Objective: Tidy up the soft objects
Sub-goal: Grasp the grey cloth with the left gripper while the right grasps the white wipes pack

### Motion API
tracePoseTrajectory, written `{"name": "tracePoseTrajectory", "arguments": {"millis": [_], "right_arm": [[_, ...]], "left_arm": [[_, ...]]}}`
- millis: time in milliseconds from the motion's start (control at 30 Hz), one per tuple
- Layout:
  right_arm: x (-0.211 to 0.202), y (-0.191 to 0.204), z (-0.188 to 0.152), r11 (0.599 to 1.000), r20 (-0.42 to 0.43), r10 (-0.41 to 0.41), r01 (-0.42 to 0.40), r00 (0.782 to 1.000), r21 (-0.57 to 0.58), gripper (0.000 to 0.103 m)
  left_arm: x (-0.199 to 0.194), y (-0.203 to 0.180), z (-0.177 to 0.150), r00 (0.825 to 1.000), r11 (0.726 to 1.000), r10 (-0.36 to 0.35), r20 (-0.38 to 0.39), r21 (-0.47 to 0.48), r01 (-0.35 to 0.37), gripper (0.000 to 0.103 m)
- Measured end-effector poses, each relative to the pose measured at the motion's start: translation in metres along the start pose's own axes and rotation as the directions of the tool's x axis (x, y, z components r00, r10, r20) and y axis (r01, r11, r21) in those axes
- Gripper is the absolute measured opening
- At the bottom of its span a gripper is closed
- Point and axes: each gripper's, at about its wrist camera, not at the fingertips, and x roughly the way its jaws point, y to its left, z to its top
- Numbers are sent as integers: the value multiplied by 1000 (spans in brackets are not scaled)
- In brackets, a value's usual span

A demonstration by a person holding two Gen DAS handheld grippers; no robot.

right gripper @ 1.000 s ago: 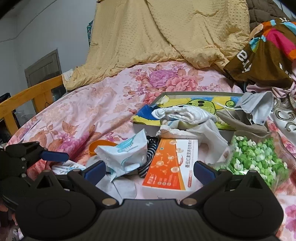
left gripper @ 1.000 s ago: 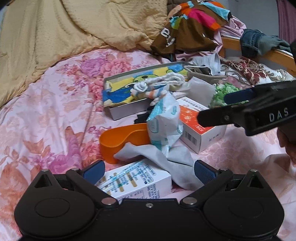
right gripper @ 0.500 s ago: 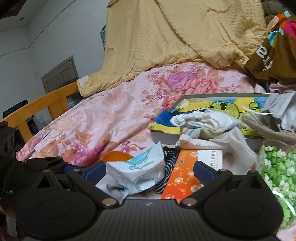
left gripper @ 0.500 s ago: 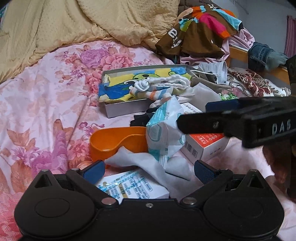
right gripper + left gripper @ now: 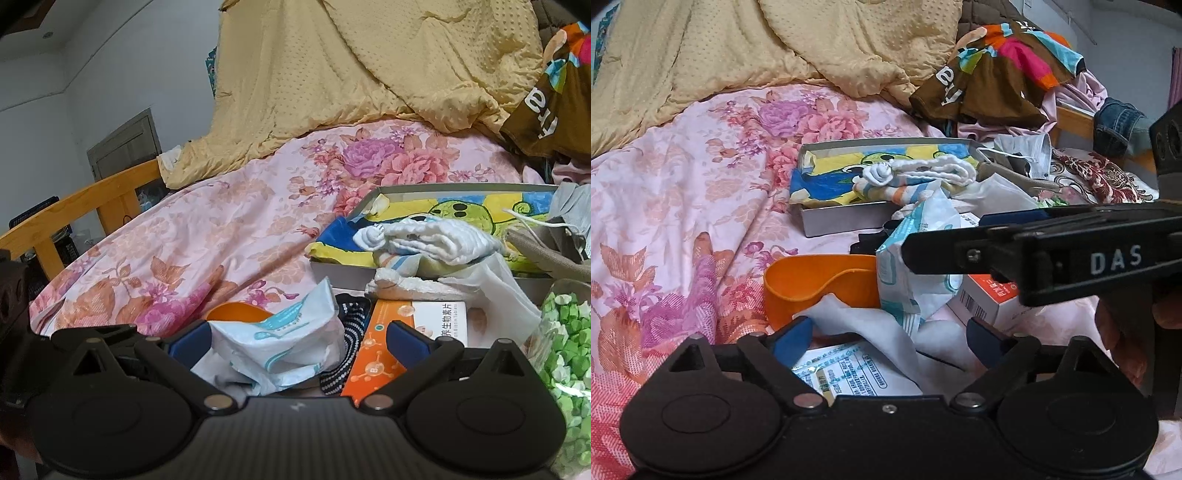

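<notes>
A crumpled white-and-teal soft pack lies on the floral bedspread between the open fingers of my right gripper; the pads do not press on it. In the left wrist view the right gripper reaches across from the right over the same pack. My left gripper is low over a pale grey cloth and a white printed box. Its jaws are closing with the cloth between them, pads still apart from it. A metal tray holds a cartoon towel and white socks.
An orange scoop sits left of the pack, and an orange-and-white box and a striped black sock right of it. Green paper stars fill a clear container at right. Yellow quilt and piled clothes lie behind; a wooden rail runs left.
The right gripper has slid leftward, so the soft pack now sits between its fingers. The left gripper's fingers have drawn slightly inward and its view has rolled a little.
</notes>
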Motion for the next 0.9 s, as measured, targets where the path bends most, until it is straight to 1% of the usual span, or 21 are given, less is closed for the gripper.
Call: {"name": "tracePoseTrajectory", "arguments": {"millis": [167,333,367,433,700,900], "right_arm": [[8,4,0,1000,-17,19,-19,1000,-18,101],[11,6,-1,999,-24,29,-29,999,-16,97],[11,6,-1,999,-26,29,-30,999,-15,96],[12,6,-1,999,-31,35,-35,999,-12,90],[14,9,-3,999,-46,45,-46,998,-17,81],[14,9,-3,999,-48,39,-40,998,-14,74]], "left_arm": [[0,-1,0,1000,1000,-4,-1,10,5,87],[1,-3,-1,1000,1000,-4,-2,19,4,82],[2,-4,-1,1000,1000,-2,-1,20,2,80],[2,-4,-1,1000,1000,1,-1,22,-1,76],[1,-1,0,1000,1000,19,4,5,-19,59],[0,1,0,999,999,32,7,-9,-32,48]]}}
